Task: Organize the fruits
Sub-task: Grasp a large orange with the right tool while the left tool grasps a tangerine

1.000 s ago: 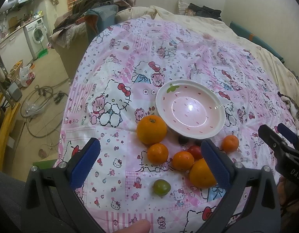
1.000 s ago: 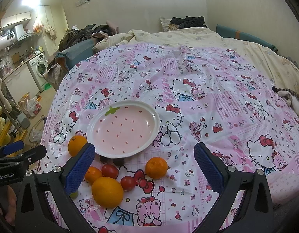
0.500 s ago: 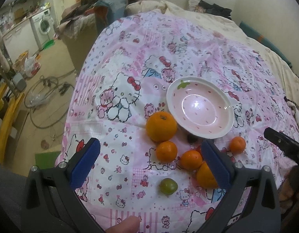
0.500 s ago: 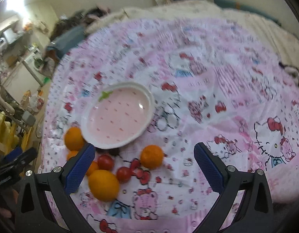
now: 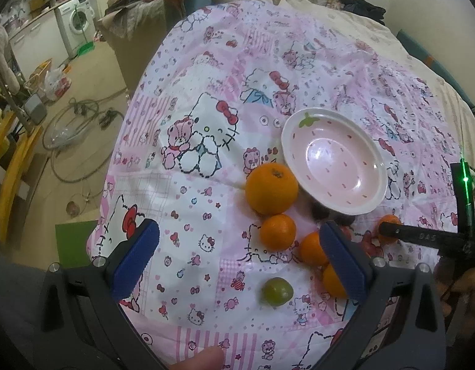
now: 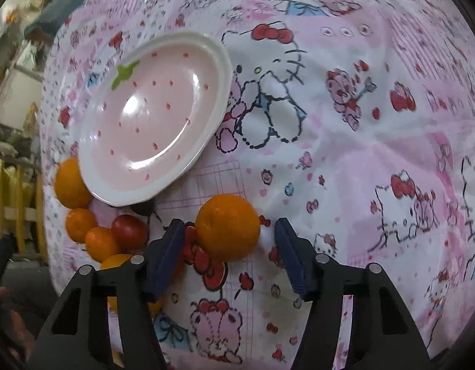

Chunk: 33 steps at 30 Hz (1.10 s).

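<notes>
The right gripper (image 6: 228, 246) was closing, its pads either side of a mandarin (image 6: 227, 227) on the bed but not yet pressing it. The pink plate (image 6: 151, 117) lay ahead to its left. The left gripper (image 5: 240, 259) hung spread wide, a green fruit (image 5: 277, 290) between its fingers.

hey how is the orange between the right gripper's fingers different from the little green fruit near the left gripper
The orange is bright orange; the green fruit is dull yellow-green. The orange looks the bigger of the two. The orange sits between the closing jaws of the right gripper, pads not yet touching; the green fruit lies ungripped before the open left gripper. Both are round and rest on the pink cloth.
</notes>
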Available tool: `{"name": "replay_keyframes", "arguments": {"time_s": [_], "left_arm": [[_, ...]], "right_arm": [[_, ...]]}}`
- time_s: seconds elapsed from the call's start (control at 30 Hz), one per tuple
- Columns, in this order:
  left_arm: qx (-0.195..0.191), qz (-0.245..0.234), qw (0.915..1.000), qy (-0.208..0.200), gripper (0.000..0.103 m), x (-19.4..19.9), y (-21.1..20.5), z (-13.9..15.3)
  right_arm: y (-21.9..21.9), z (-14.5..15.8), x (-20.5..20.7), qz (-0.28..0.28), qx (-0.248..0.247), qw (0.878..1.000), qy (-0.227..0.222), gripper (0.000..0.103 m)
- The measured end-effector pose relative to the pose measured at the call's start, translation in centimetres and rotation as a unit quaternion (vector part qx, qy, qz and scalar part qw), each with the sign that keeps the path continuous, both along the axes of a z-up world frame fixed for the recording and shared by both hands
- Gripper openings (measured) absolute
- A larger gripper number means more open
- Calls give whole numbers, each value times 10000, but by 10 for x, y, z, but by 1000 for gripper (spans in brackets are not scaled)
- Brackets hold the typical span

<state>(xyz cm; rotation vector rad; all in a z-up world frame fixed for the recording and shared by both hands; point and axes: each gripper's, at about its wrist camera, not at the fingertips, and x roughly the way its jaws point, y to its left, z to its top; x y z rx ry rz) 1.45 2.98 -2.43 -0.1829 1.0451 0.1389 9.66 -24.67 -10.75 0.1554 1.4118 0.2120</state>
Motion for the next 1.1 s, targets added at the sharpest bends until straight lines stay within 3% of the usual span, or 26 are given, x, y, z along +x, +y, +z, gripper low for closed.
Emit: {"name": "replay_keyframes", "arguments": {"time_s": [0.07,0.1,0.23,0.43,0.67,0.77,0.83,0.97,1.1], "left_arm": [[5,10,10000,41,102,1,0,-2],[5,11,10000,60,102,1,0,-3],[45,23,9999,143,102,2,0,-7],[43,-12,9994,337,102,5,1,-16],[-206,-231,9945,1003,101,45,-6,-40],[-453,-454,9902,1238,91,74,-12,-53],[-553,-618,9876,1336,79,94,-16,-61],[-681,-447,9858,1468,75,109,-9,-69],[-1062,-324,9813,1571,55,111,-5,-77]], "right_arm": [[7,-2,-1,156,-208,9996,-59,55],[9,-3,-1,202,-271,9994,-72,45],[10,0,-3,284,-270,9991,-189,44],[-1,19,-13,122,178,9989,-416,44],[-20,43,-17,-111,536,9956,-761,44],[-27,48,-19,-216,522,9947,-859,44],[-30,48,-21,-273,508,9945,-871,44],[-31,46,-25,-341,600,9938,-871,44],[-30,45,-26,-242,465,9945,-904,44]]}}
